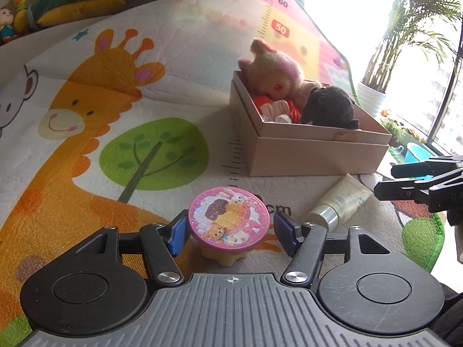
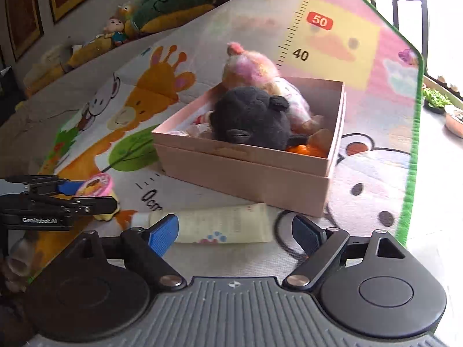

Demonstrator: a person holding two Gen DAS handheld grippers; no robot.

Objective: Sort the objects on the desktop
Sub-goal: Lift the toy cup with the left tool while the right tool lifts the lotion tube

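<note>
A family living room was indicated: ahead of the jaws a children's play mat [image 1: 121, 92] printed with a giraffe and a height ruler was spread, plush toys [image 2: 162, 8] were lined beyond, and a potted palm [image 1: 376, 86] was lit by a tall window.

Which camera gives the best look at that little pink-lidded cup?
The left wrist view: the pink-lidded cup sits right between the open left gripper, its cartoon lid fully visible. The right wrist view shows it small at the left edge, partly hidden behind the left gripper.

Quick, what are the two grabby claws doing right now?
Left gripper: open, jaws either side of the pink-lidded cup, not squeezing.
Right gripper: open, around the cream tube, holding nothing.
</note>
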